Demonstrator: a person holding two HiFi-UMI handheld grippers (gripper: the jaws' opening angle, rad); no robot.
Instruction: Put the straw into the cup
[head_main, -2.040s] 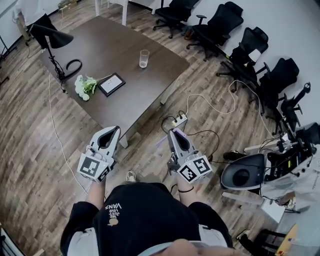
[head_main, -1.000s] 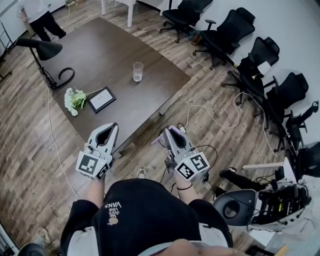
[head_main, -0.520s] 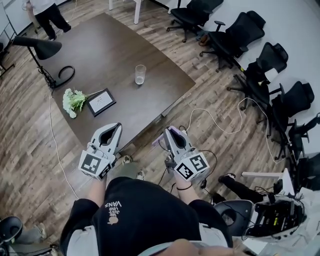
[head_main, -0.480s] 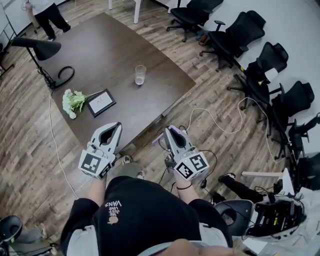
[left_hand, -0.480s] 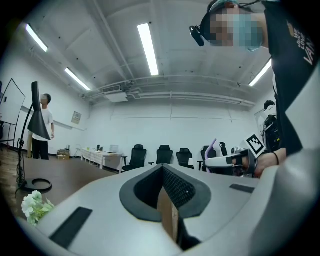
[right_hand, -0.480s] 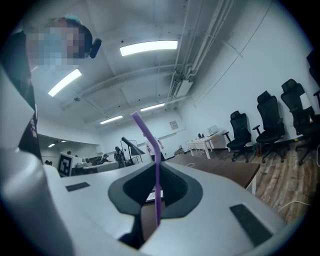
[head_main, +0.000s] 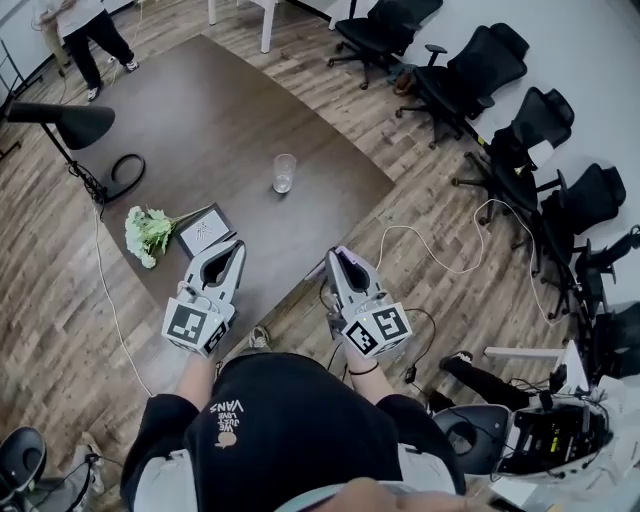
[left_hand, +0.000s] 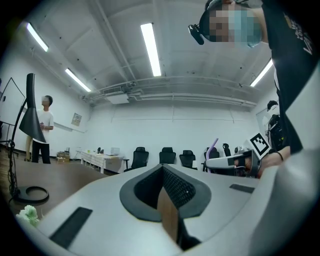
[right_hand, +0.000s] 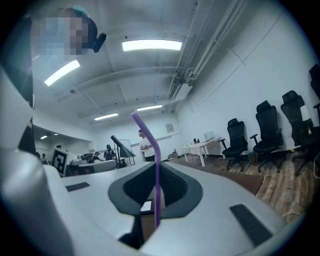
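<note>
A clear glass cup (head_main: 284, 172) stands upright on the dark brown table (head_main: 200, 110), toward its right side. My right gripper (head_main: 337, 258) is shut on a purple straw (right_hand: 156, 170), which stands upright between the jaws with its bent top leaning left. That gripper hangs at the table's near corner, well short of the cup. My left gripper (head_main: 234, 246) is shut with nothing in it, over the table's near edge. The left gripper view shows the straw (left_hand: 214, 146) sticking up from the right gripper (left_hand: 235, 161).
White flowers (head_main: 147, 232) and a framed card (head_main: 200, 230) lie on the table's near left part. A black lamp (head_main: 60, 122) with a coiled cable stands at the left. Black office chairs (head_main: 500, 90) line the right wall, with cables on the floor. A person (head_main: 80, 25) stands far left.
Both grippers have moved forward together toward the table, from over the floor to its near edge. The cup now lies closer to them. The straw stays held.
</note>
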